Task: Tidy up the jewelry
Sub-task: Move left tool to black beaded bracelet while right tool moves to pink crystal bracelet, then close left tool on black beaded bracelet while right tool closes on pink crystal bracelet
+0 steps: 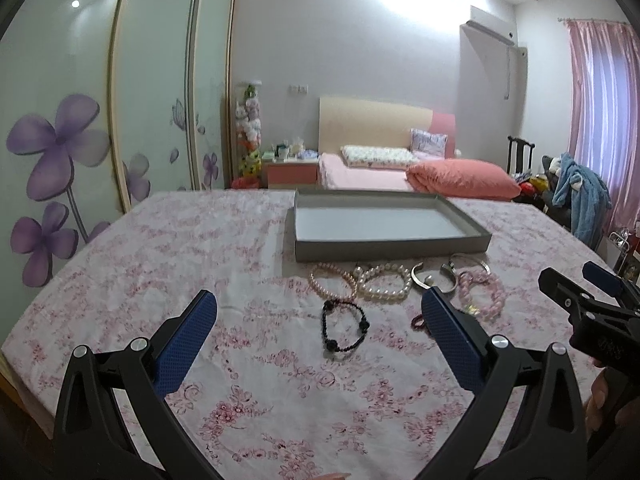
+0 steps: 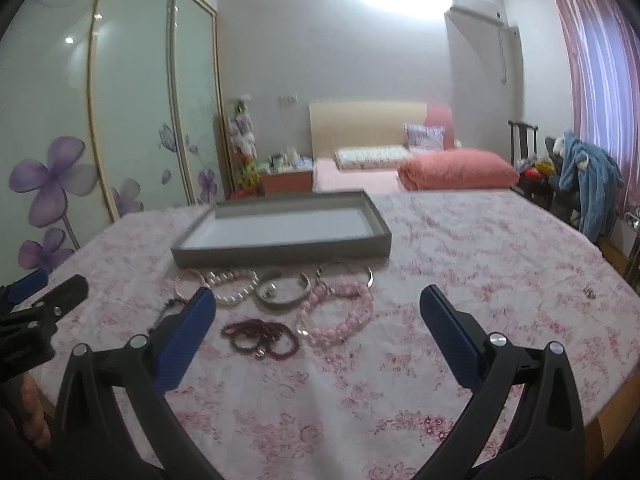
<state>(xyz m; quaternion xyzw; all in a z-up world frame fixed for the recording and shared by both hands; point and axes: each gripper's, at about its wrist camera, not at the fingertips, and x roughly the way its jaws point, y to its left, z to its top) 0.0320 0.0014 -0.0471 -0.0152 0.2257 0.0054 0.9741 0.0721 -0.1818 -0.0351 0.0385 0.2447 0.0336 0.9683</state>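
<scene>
A shallow grey tray with a white floor lies on the floral tablecloth, nothing in it. In front of it lie several bracelets: a black bead one, a pale pink pearl one, a white pearl one, silver cuffs, a pink bead one and a dark red one. My left gripper is open and empty above the black bracelet. My right gripper is open and empty above the dark red and pink ones.
The table is covered with a pink floral cloth; its edge curves at left and right. The right gripper shows at the right of the left wrist view. A bed, wardrobe and a chair with clothes stand behind.
</scene>
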